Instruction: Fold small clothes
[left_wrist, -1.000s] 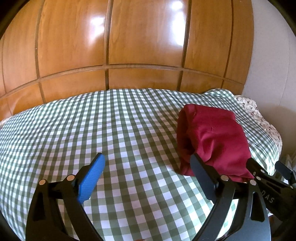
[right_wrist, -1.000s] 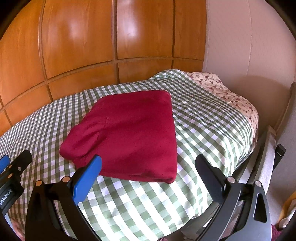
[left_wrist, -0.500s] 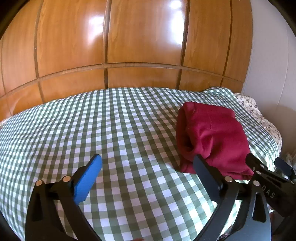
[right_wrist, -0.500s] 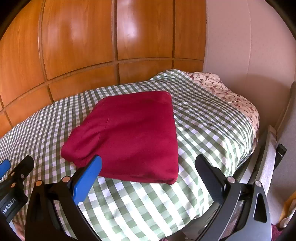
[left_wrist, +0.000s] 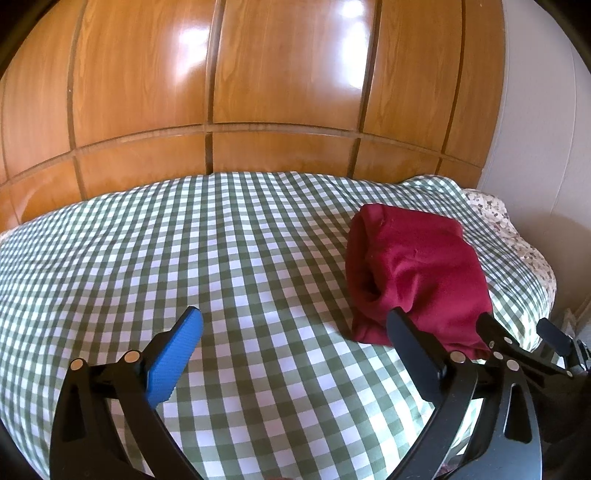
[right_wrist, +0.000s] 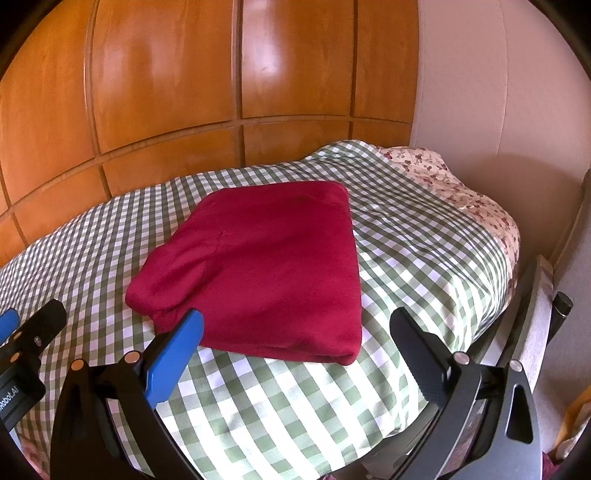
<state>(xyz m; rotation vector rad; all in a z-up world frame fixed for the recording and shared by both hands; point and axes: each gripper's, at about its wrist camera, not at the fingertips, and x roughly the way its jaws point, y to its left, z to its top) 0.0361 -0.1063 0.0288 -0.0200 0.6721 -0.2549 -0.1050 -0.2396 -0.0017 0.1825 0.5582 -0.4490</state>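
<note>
A dark red garment (right_wrist: 266, 266) lies folded into a flat rectangle on the green-and-white checked bedspread (right_wrist: 406, 258). In the left wrist view the same garment (left_wrist: 417, 273) sits at the right, just beyond the black finger. My left gripper (left_wrist: 295, 325) hangs open over bare bedspread (left_wrist: 184, 240), nothing between its fingers. My right gripper (right_wrist: 295, 325) is open too, its blue pad (right_wrist: 173, 358) in front of the garment's near edge, with no grip on it. The right gripper's fingers also show at the left wrist view's right edge.
A glossy wooden panelled wall (left_wrist: 258, 92) stands behind the bed. A floral pillow or sheet (right_wrist: 461, 184) lies at the bed's right end against a pale wall (right_wrist: 498, 92). The bed's edge drops off at the lower right.
The left gripper's jaws opened a little wider and drew back slightly from the garment. The right gripper and the garment stayed put.
</note>
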